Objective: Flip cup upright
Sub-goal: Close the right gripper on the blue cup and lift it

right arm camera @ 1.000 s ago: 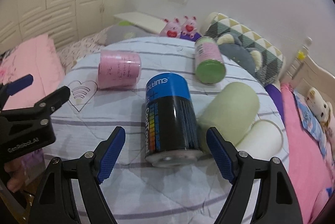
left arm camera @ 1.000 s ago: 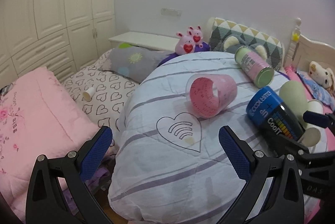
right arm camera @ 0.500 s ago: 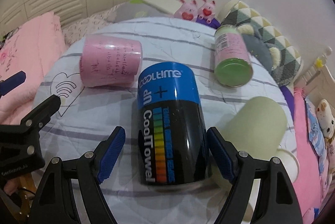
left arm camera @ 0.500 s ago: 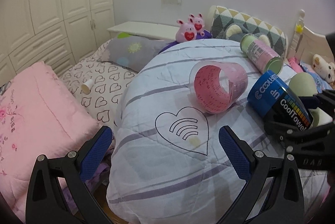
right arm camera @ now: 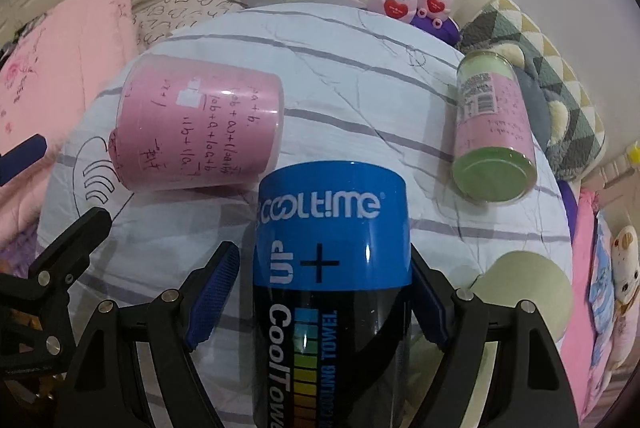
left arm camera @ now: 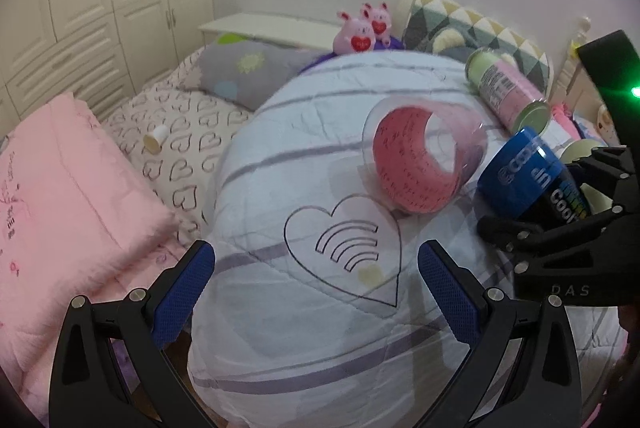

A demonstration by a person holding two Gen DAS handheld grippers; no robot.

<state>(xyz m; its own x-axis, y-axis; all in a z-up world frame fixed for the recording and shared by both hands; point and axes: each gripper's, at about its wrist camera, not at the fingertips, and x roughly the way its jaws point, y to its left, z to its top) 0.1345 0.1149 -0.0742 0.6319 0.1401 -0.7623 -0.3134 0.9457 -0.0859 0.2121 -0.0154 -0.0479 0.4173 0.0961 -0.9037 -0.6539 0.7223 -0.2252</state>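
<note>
Between the blue pads of the right hand-held gripper (right arm camera: 324, 302) lies the blue-and-black cylindrical plastic cup (right arm camera: 334, 292), on its side on the striped white quilt (right arm camera: 360, 100), jaws spread, not yet clamping. The left hand-held gripper (left arm camera: 316, 290) hangs open, empty; the pink cylinder (left arm camera: 420, 160) lies ahead.

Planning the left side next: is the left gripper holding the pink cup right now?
No. The left gripper is open over the quilt's heart print, and the pink cup lies on its side beyond it, untouched.
</note>
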